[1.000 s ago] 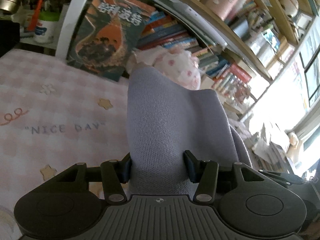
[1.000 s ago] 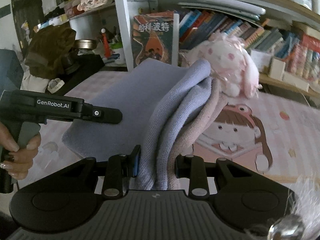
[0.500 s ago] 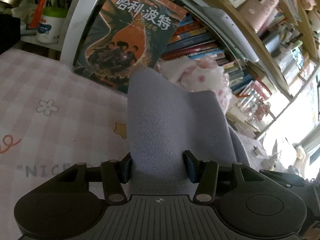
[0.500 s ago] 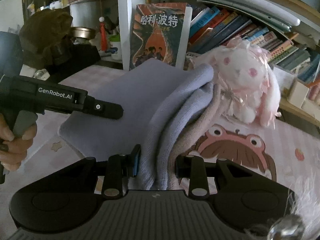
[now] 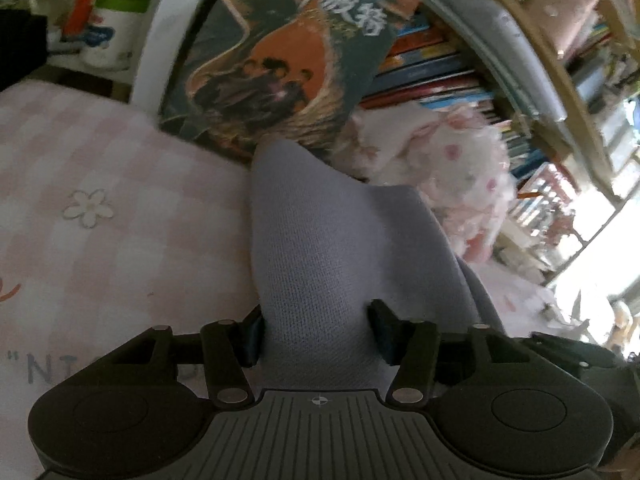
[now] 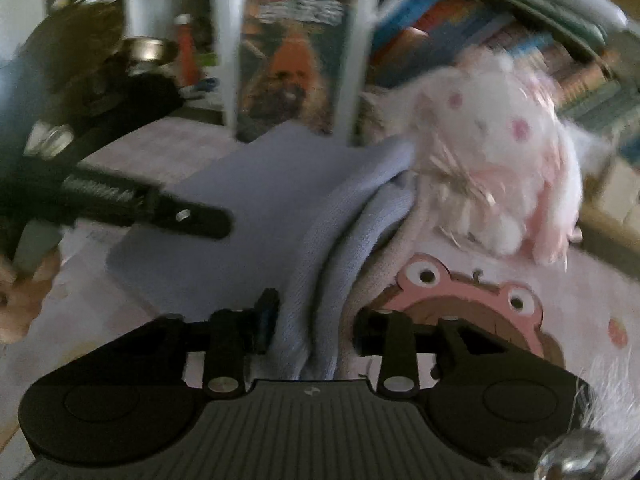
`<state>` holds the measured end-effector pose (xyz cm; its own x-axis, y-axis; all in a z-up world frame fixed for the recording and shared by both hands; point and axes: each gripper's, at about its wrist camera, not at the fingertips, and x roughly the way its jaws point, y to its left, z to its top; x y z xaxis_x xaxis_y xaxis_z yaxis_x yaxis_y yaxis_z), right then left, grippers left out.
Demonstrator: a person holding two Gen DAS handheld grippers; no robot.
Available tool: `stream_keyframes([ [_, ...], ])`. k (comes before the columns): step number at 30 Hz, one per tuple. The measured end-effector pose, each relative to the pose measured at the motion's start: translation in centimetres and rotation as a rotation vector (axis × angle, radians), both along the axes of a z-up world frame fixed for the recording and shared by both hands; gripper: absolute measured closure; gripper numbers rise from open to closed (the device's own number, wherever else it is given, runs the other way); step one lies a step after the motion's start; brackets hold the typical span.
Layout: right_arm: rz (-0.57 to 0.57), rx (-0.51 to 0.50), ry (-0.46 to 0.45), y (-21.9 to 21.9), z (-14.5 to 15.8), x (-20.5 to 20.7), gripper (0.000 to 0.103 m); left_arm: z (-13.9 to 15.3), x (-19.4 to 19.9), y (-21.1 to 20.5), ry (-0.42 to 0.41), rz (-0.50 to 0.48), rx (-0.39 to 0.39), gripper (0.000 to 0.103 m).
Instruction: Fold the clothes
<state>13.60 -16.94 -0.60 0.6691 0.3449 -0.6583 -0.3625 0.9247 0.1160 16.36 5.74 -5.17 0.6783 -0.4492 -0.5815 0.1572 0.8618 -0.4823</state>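
Observation:
A lavender knit garment [image 5: 320, 264] runs forward from my left gripper [image 5: 316, 330], which is shut on a thick fold of it. In the right wrist view the same garment [image 6: 256, 208] lies partly flat on the pink bedcover, and a bunched edge [image 6: 320, 280] rises into my right gripper [image 6: 314, 322], which is shut on it. The left gripper's black body [image 6: 132, 204] reaches in from the left over the flat part, held by a hand [image 6: 20, 292].
A pink checked bedcover [image 5: 100, 220] with cartoon prints lies underneath. A white and pink plush toy [image 6: 496, 176] sits just beyond the garment. A large book [image 5: 288, 60] leans on a bookshelf [image 5: 500, 60] behind. Cups and clutter stand far left.
Both grippers have moved forward toward the bookshelf, carrying the garment; the book and plush toy loom larger. Both views are now motion-blurred. The grips are unchanged.

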Motion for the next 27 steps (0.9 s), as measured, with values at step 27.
stream_keyframes([
  [27,-0.42,0.074,0.059,-3.0,0.9,-5.8,0.016,3.2,-8.3,0.3,-0.111,0.072,0.29,0.026],
])
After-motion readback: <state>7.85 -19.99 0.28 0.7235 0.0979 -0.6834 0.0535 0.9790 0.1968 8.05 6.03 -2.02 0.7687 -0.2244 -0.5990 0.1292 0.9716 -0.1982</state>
